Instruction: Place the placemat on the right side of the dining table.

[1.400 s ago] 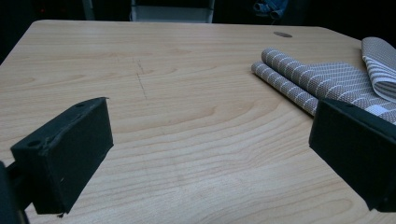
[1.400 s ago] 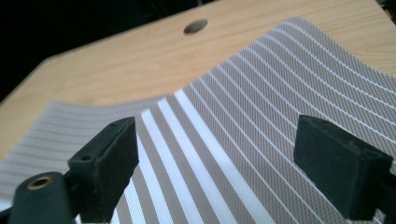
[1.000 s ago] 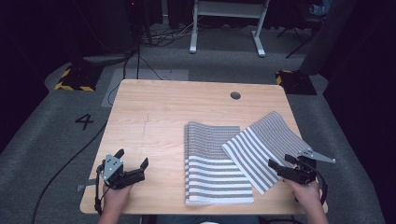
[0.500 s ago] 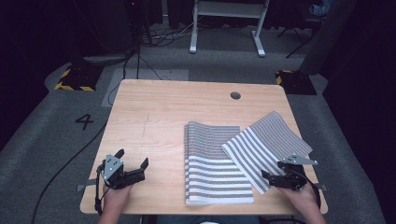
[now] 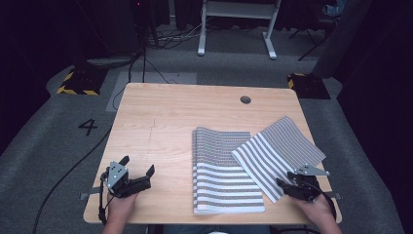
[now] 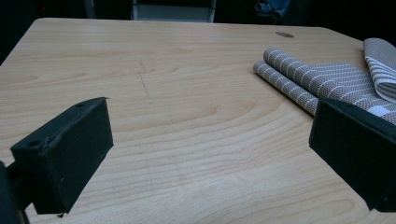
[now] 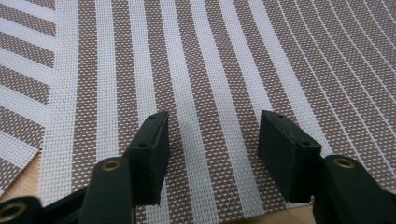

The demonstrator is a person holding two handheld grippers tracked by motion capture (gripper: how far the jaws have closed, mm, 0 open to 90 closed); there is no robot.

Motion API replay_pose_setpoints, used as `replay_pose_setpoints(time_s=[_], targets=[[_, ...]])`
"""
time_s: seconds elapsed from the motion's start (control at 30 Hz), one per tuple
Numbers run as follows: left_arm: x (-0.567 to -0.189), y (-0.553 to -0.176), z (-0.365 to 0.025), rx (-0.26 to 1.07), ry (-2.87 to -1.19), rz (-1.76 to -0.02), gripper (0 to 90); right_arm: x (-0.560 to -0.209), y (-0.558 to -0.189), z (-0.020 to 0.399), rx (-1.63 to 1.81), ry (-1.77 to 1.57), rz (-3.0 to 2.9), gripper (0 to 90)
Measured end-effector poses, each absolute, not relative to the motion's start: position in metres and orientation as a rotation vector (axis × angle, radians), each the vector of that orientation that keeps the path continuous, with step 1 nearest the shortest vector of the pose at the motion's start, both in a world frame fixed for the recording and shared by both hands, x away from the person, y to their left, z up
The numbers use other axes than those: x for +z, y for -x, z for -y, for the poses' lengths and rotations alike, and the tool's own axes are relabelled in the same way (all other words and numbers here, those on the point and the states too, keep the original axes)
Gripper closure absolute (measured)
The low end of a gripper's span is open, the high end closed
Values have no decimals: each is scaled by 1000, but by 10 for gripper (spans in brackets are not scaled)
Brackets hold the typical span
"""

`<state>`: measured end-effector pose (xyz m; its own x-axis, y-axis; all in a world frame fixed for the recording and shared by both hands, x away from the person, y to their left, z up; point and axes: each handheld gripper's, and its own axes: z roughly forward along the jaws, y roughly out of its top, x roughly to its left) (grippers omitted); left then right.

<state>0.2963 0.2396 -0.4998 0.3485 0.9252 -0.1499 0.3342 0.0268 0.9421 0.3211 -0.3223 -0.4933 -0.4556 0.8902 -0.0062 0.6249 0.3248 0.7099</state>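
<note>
The right gripper sits low at the near edge of a brown-and-white striped woven placemat that lies askew near the right edge of the light wooden table, its near corner overlapping a second, folded striped mat in the middle. Its jaws have just been closing, yet in the right gripper view the weave lies flat beneath and between the pads, apart from both, so nothing is gripped so far. The likely failure, as I judge it, is that the jaws close on air or scrape over the flat mesh without pinching its edge; a shallow bite could also slip free when lifted, or drag the folded mat beneath out of place. The left gripper rests near the table's near-left corner, jaws wide apart and empty.
</note>
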Motion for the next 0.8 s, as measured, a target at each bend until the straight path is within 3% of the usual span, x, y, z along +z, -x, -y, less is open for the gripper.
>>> replay_pose_setpoints(time_s=[0.03,0.3,0.8], targets=[[-500,-296,-240,686,-1528,-1189,0,-493,-321,324,914,-1347,-2193,487],[-500,-296,-240,685,-1531,-1191,0,-492,-322,332,913,-1403,-2140,865],[-500,-297,-240,684,-1524,-1189,0,-477,-301,325,1015,-1446,-2110,893]])
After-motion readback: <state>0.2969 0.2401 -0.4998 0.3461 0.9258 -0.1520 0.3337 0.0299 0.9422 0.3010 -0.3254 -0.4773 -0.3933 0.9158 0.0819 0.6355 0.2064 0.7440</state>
